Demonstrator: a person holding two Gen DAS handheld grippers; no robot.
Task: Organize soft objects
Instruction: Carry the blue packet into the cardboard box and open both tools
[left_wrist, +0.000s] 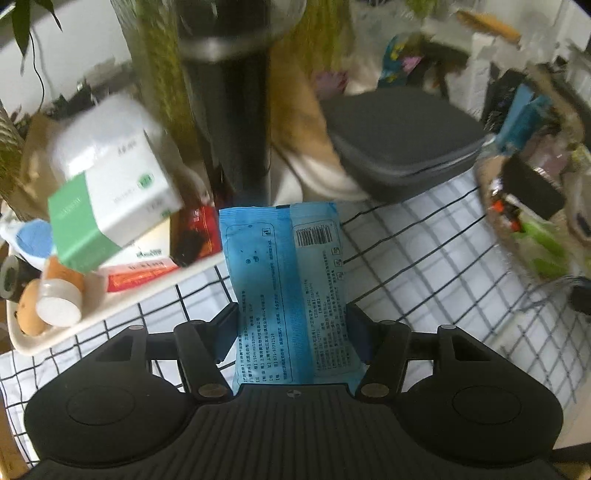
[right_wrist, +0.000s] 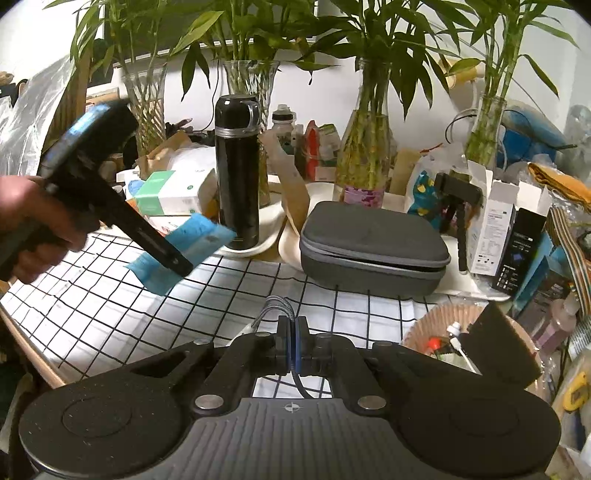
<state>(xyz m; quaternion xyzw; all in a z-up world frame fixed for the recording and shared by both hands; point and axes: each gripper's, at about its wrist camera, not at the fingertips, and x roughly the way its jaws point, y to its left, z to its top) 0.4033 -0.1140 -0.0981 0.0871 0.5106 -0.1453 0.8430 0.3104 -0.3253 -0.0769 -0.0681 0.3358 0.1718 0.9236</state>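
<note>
Checked tablecloth (right_wrist: 110, 314): white with a black grid, covering the table and bearing everything below.

Grey zip case (right_wrist: 373, 251): lying flat at the back right of the cloth, shut, beside the flask.

Black vacuum flask (right_wrist: 237, 170): standing upright on a white plate, just behind the raised packet in the right wrist view.

Green-and-white tissue box (left_wrist: 110, 199): sitting tilted on other cartons in a white tray (left_wrist: 74, 328) at the left.

Blue wet-wipe packet (left_wrist: 284, 280): soft, printed side facing the left wrist camera with its barcode at upper right; being held off the cloth, its lower half running down between the fingers.

Left gripper (left_wrist: 291, 328): clenching on the blue wet-wipe packet, both pads pressing into its sides. In the right wrist view a hand (right_wrist: 33, 225) is holding it at the left, tilted downward, with the packet clear of the table.

Right gripper (right_wrist: 293, 345): hanging over the near edge of the cloth, jaws squeezing together on a braided grey cable (right_wrist: 277, 306), which is looping up ahead of the fingertips and running back down beneath them.
</note>
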